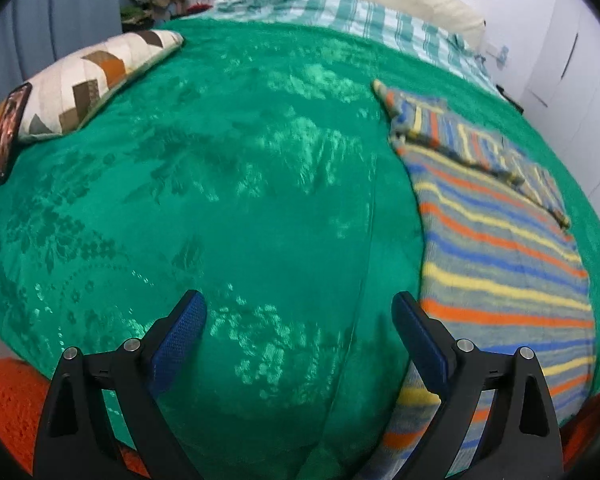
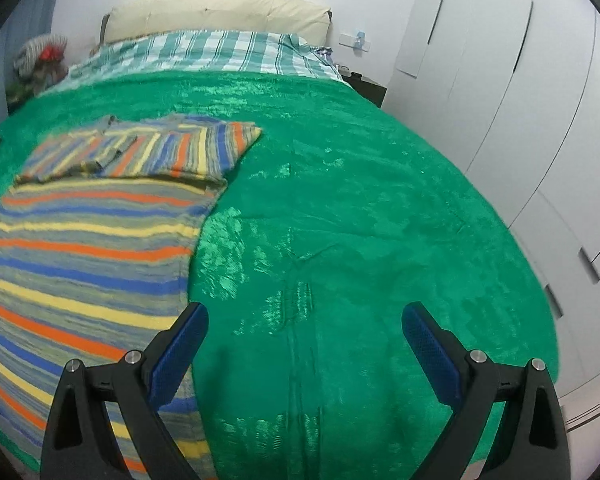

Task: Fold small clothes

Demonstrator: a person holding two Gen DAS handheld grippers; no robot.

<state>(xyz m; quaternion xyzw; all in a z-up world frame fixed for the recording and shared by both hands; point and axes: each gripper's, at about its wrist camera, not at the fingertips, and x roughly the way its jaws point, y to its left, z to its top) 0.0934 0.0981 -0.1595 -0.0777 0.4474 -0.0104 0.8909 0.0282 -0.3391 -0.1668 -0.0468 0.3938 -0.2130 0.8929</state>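
The striped sweater point(image 2: 84, 240) lies flat on the green bedspread point(image 2: 360, 208), its sleeves folded across the chest, hem toward the bed's foot edge. My left gripper point(image 1: 300, 312) hovers beside its hem, fingers apart and empty; my right gripper point(image 2: 304, 320) hovers likewise on its other side.

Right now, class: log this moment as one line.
left gripper: open, empty | right gripper: open, empty | striped sweater: flat on green bedspread, sleeves folded in
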